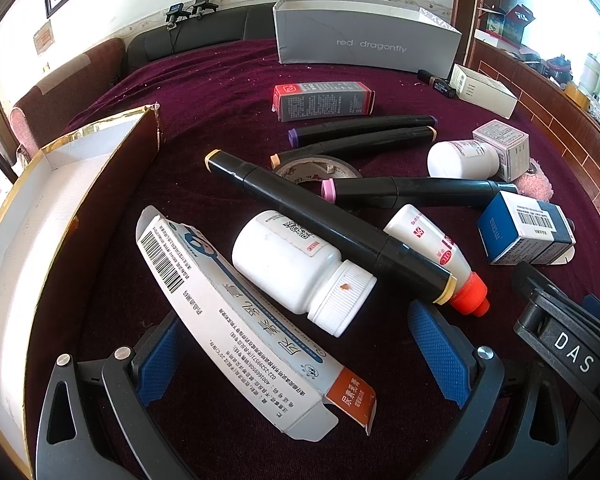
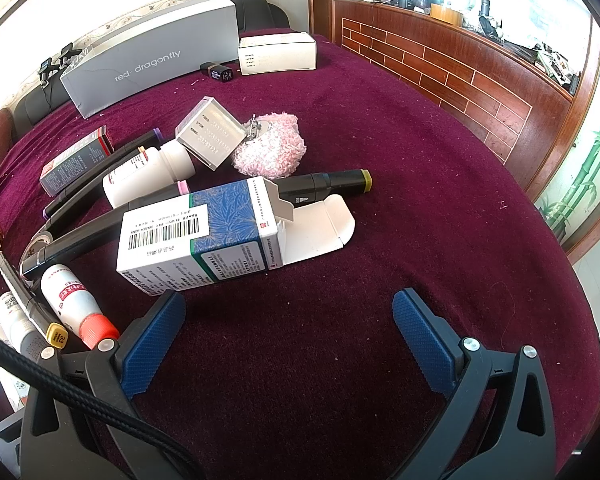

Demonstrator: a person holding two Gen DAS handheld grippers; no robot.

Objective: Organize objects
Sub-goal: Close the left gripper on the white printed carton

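A pile of objects lies on a maroon cloth. In the left wrist view, my left gripper (image 1: 304, 356) is open, its jaws on either side of a long white medicine carton (image 1: 236, 320). Beyond lie a white pill bottle (image 1: 300, 270), a black marker (image 1: 324, 224), a small bottle with an orange cap (image 1: 440, 258) and more markers (image 1: 360, 130). In the right wrist view, my right gripper (image 2: 288, 340) is open and empty, just short of a blue-and-white carton (image 2: 196, 236) with its flap open. The right gripper's body shows at the left view's right edge (image 1: 568, 344).
An open gold-edged box (image 1: 40, 216) stands at the left. A grey shoe box (image 1: 364, 36) stands at the back, with a white box (image 2: 276, 54) beside it. A pink fluffy pad (image 2: 272, 148), a tape roll (image 1: 316, 170) and a red-grey carton (image 1: 324, 100) lie around. A wooden wall (image 2: 460, 80) borders the right.
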